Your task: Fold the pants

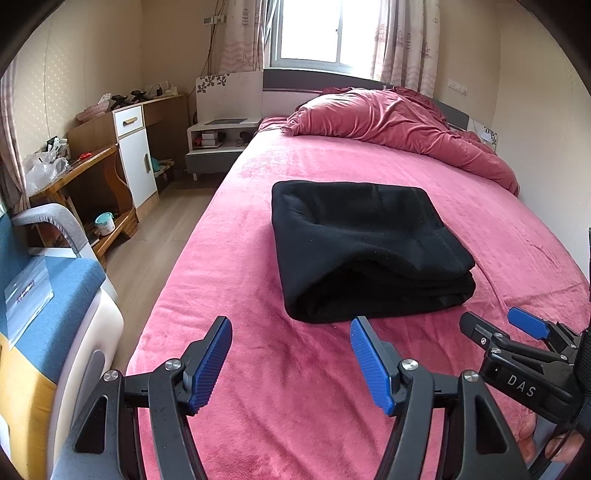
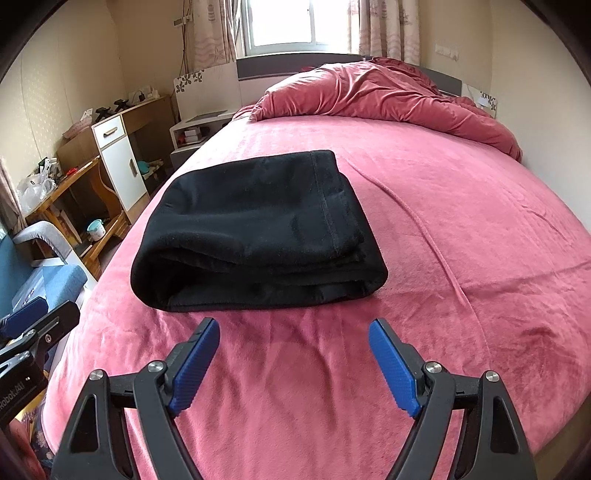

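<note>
Just one folded black pants (image 1: pixel 365 251) bundle on the bed (image 1: pixel 258 369), left gripper (image 1: pixel 291 325) and right gripper (image 2: pixel 294 328) both spread, empty.

Bright window (image 1: pixel 309 31) w/ curtains ahead; pink bed (image 1: pixel 258 369) below; desk (image 1: pixel 92 162), wood floor (image 1: pixel 162 229) to left.

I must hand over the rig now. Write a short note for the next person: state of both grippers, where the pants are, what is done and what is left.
Left gripper: open, empty, held above the bed short of the pants.
Right gripper: open, empty, also short of the pants.
Black pants: folded into a compact layered stack on the pink bed cover, touching neither gripper.
Done: the folding looks complete.
Left: probably only to check that the edges are tidy.
</note>
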Available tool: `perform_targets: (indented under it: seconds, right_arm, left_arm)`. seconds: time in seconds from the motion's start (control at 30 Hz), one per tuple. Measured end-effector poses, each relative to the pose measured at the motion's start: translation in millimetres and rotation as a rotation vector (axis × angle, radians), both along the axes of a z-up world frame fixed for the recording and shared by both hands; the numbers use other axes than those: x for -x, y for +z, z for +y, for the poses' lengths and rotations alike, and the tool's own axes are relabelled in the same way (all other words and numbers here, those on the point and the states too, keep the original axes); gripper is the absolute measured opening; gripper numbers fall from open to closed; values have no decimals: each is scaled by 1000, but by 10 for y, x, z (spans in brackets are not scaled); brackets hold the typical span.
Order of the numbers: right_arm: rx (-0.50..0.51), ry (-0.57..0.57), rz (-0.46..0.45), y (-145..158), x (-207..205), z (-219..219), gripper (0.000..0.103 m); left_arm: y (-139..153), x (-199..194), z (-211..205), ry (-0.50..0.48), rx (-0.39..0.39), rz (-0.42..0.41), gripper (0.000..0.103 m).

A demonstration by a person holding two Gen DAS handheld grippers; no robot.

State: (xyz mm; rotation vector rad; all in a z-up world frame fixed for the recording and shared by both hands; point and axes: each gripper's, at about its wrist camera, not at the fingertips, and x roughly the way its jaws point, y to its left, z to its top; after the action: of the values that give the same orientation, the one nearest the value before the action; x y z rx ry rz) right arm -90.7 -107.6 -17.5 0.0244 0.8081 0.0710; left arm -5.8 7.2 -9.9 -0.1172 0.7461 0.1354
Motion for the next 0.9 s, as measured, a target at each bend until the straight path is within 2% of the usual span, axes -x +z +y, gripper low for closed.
perform_targets:
  seconds: [0.9]
  right_arm:
    - [14,5,5,-35,7,20,84]
  left_arm:
    - [8,18,-3,11,-8,0,68]
